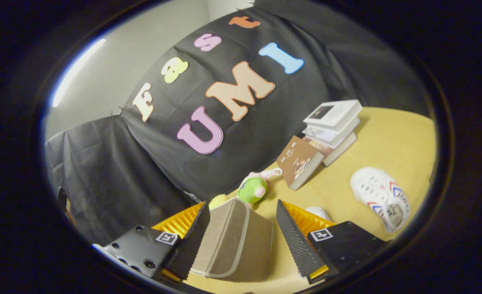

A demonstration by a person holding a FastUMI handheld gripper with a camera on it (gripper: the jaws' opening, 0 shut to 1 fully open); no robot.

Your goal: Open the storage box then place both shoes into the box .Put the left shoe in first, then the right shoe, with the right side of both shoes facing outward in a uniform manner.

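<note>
The storage box (234,241), a tan fabric box with a paler trim along its edges, is sitting on the yellow worktop (392,134) between the two fingers of the claw (241,239). The claw is standing wide apart: its left finger (192,241) is lying close against the box's side, though whether it is touching is hard to tell, while the right finger (296,241) is standing clear of the box with bare worktop showing in the gap. So the claw is released, gripping nothing. The whole view is tilting, with the worktop sloping up to the right. The box's inside is not showing from here.

Just beyond the right finger a small white rounded thing (318,212) is peeking out. Farther right, well apart from the box, a white shoe (381,196) with red and blue marks is lying on the worktop. Beyond the box a green plush toy (254,188) is resting, and past it a brown book (300,161) is leaning against a stack of books (334,124).
</note>
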